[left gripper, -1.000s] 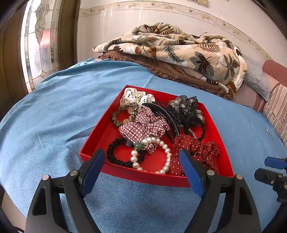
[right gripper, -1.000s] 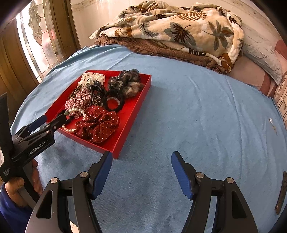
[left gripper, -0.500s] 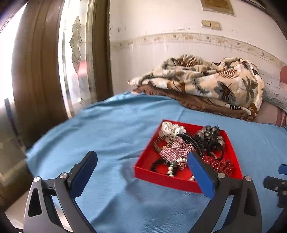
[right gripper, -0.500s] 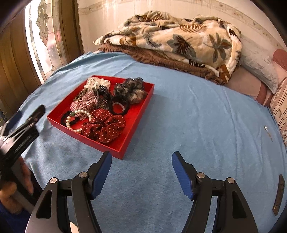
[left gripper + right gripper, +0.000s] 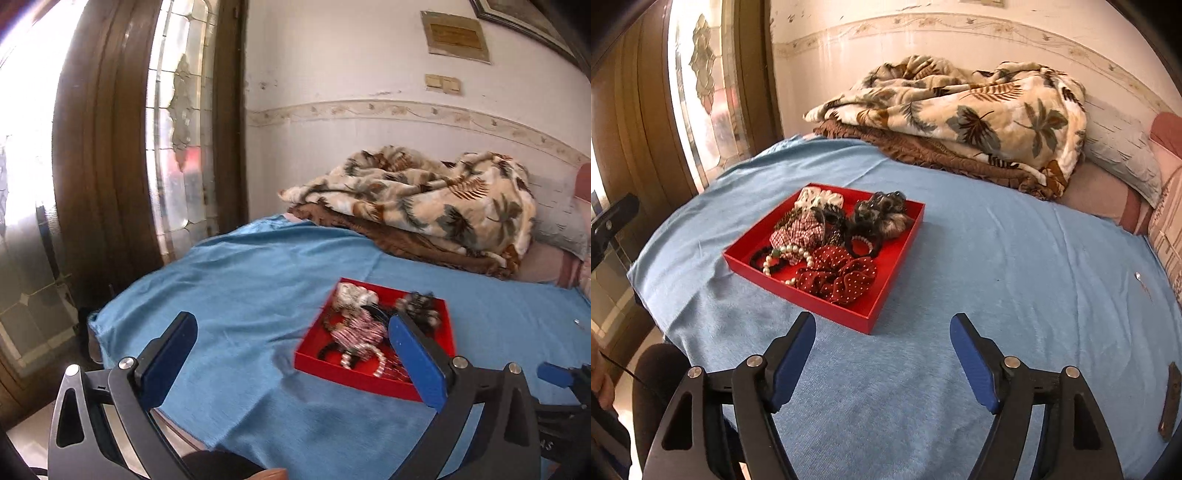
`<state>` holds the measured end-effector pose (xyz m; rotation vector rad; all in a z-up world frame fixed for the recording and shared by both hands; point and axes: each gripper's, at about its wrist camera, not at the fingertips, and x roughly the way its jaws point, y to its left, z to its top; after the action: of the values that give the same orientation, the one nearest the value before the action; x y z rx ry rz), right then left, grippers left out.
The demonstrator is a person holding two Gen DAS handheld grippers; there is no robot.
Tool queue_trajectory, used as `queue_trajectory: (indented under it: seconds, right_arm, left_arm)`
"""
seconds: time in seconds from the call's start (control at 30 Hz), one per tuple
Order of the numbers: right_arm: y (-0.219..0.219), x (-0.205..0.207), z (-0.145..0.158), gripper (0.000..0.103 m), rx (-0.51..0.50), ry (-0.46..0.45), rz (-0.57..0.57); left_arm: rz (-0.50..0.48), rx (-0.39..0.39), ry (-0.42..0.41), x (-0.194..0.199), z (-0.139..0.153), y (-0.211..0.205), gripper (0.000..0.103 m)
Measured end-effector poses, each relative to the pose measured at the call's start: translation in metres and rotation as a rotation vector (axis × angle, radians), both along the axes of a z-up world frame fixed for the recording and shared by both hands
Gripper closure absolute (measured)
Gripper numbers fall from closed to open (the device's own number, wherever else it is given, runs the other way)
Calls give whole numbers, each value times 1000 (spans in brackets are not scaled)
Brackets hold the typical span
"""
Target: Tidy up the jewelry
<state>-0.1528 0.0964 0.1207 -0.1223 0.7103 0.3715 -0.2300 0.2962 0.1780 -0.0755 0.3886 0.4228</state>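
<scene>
The left gripper (image 5: 291, 363) has pulled back and up from the red tray (image 5: 886, 295) since a second ago, when its pads framed the tray's near wall; now far more of the blue bedspread (image 5: 258, 280) lies between, and the window (image 5: 173, 122) fills its view. Its jaws stand at their widest, nothing between them. The right gripper (image 5: 882, 360) has drawn back less; its jaws are opening, with only bedspread between.

The tray sits on the bedspread toward the window side, well short of the leaf-print blanket (image 5: 979, 110) heaped at the wall. It holds a crowded pile: a red polka-dot scrunchie (image 5: 836, 277) at the near corner, a checked scrunchie (image 5: 799, 232), a pearl bracelet (image 5: 788, 253) over a black hair tie (image 5: 761, 258), and a dark furry clip (image 5: 882, 216) at the far side.

Only the right view shows these sharply; the left view blurs them and shows a wall plaque (image 5: 456, 37).
</scene>
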Motion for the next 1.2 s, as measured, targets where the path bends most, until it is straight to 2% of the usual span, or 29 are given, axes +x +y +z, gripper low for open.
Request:
queue_trajectory:
  seconds: [0.17,0.4,0.77,1.2]
  right_arm:
    - [-17,-9,6,21,40,-18,-45]
    - [-31,-18,4,17,41,-30,-85]
    - [-31,-21,-5,16,33,-15,-88]
    - [-27,-18,-12,15,8,0,-89]
  left_arm:
    - [-65,-56,117,8,-7,-14,0]
    - [-67,-167,199,14,-22,-16,0]
    - [-68,-99,261,19,-30,-34,0]
    - [-63,-100,305,26,-40,-31,0]
